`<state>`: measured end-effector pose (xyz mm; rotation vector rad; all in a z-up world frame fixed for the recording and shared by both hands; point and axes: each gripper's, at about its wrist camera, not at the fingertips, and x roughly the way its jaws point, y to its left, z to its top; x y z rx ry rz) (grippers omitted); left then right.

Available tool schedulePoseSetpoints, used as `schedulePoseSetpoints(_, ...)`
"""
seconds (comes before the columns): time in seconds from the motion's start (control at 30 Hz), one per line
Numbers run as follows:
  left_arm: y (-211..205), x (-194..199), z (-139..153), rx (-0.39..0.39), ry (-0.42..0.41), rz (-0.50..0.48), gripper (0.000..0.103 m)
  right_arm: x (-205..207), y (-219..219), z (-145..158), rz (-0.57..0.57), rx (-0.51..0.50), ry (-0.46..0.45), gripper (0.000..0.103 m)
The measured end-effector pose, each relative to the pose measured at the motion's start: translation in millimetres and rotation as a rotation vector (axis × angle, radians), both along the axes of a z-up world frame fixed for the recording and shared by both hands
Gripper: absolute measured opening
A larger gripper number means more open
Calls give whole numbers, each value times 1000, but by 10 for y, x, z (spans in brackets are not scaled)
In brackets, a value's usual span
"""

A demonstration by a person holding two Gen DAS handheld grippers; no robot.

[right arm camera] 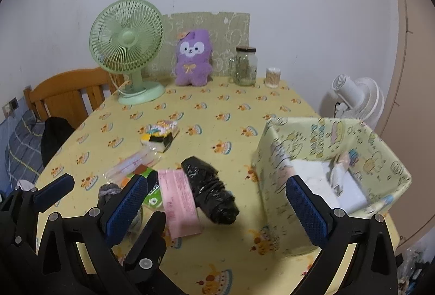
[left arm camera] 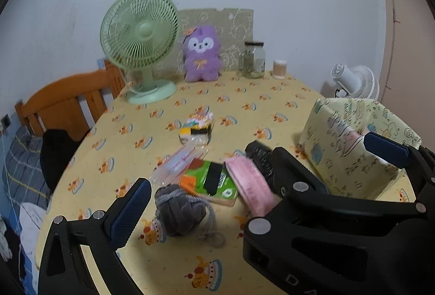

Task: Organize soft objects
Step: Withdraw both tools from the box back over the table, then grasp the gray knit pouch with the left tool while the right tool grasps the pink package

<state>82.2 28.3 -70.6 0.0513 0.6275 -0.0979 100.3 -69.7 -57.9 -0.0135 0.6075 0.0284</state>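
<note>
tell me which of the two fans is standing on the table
The green fan, its round base on the yellow tablecloth beside the purple plush. The white fan stands off the table's right edge.

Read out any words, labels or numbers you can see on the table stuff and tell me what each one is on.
"D A": raised letters on the black body of the right gripper, cut off at the picture's edge.
Pink flat packet: printed lines, too blurred to read.
Green and orange packet: label too small to read.
Clear striped sleeve: print unreadable.
Yellow patterned fabric box: rounded lettering, not legible.
Glass jar: label unreadable.
</note>
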Motion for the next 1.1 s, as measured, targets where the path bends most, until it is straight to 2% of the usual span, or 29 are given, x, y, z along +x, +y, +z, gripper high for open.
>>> schedulePoseSetpoints(0.27, 77, 62, -201, 31, 16, 36, 103, 159, 95, -243, 34, 25, 72, 103)
schedulePoseSetpoints(0.37, 115, 100, -266, 20, 34, 43, 103, 170, 145, -280, 29, -10, 53, 102)
schedulePoseSetpoints(0.47, 179, 130, -310, 8, 49, 56, 102, 173, 201, -308, 35, -29, 46, 94)
schedulePoseSetpoints(0.6, 236, 149, -359, 32, 53, 78, 102, 258, 241, -393, 85, 25, 106, 85)
schedulePoseSetpoints(0.73, 265, 198, -440, 49, 73, 78, 102, 347, 300, -505, 102, 27, 146, 74)
schedulePoseSetpoints(0.97, 304, 266, -586, 51, 115, 74, 102, 467, 367, -683, 134, 25, 205, 68)
schedulePoseSetpoints(1.1, 324, 279, -624, 54, 125, 80, 102, 541, 356, -752, 154, 72, 246, 56)
